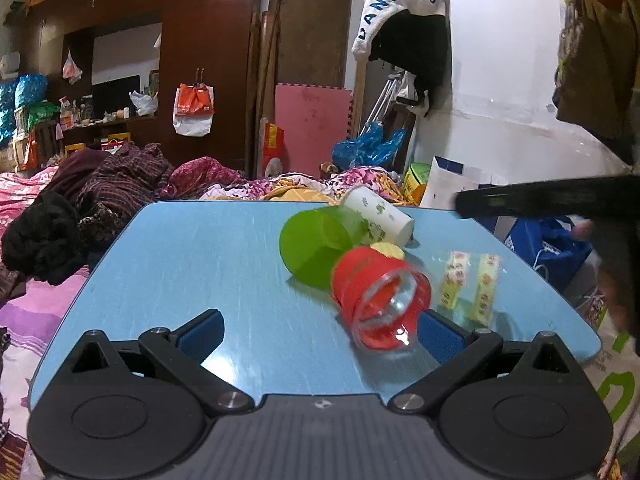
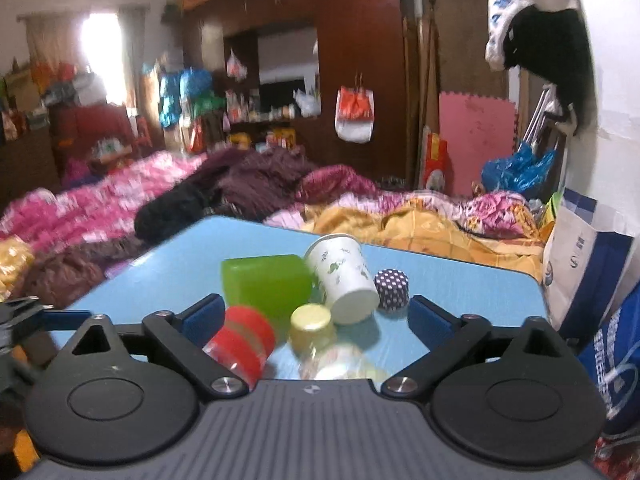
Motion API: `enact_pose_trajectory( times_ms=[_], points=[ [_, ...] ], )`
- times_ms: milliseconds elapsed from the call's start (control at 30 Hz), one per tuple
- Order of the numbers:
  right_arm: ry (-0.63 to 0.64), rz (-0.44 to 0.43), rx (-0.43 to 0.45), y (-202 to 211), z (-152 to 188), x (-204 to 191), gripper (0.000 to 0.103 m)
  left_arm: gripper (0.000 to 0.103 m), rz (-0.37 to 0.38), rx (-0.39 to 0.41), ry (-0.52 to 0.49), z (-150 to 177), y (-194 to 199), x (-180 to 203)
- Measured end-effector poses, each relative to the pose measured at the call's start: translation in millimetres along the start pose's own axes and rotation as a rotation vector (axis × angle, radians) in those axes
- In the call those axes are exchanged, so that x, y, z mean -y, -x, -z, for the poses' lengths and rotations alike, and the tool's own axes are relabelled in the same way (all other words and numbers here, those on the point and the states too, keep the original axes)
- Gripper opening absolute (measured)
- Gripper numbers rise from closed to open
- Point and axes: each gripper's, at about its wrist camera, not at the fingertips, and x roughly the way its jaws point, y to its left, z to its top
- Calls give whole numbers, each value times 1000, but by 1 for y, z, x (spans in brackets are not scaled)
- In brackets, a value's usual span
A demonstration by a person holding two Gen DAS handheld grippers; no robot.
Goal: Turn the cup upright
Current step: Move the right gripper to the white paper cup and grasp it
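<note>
Both claws wide open and holding nothing, left claw [image 1: 320, 334] with the red cup [image 1: 380, 304] lying on its side on the blue desk [image 1: 180, 264] just by its right finger, right claw [image 2: 318, 322] near too.

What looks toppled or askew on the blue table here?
Three cups lie on their sides on the blue table: the green cup, the red cup and the white paper cup. They crowd together. Nothing appears spilled. Both grippers are open.
</note>
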Motion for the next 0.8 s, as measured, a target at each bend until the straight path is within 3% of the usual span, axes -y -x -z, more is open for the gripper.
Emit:
enact_pose_trajectory(
  times_ms=[167, 367, 800],
  points=[
    [-12, -47, -116, -59, -20, 16, 76, 103, 12, -44, 24, -15, -26, -8],
    [4, -61, -213, -91, -28, 27, 60, 103, 42, -58, 12, -21, -38, -10],
    [83, -112, -391, -124, -46, 27, 60, 103, 31, -59, 81, -22, -45, -36]
  ],
)
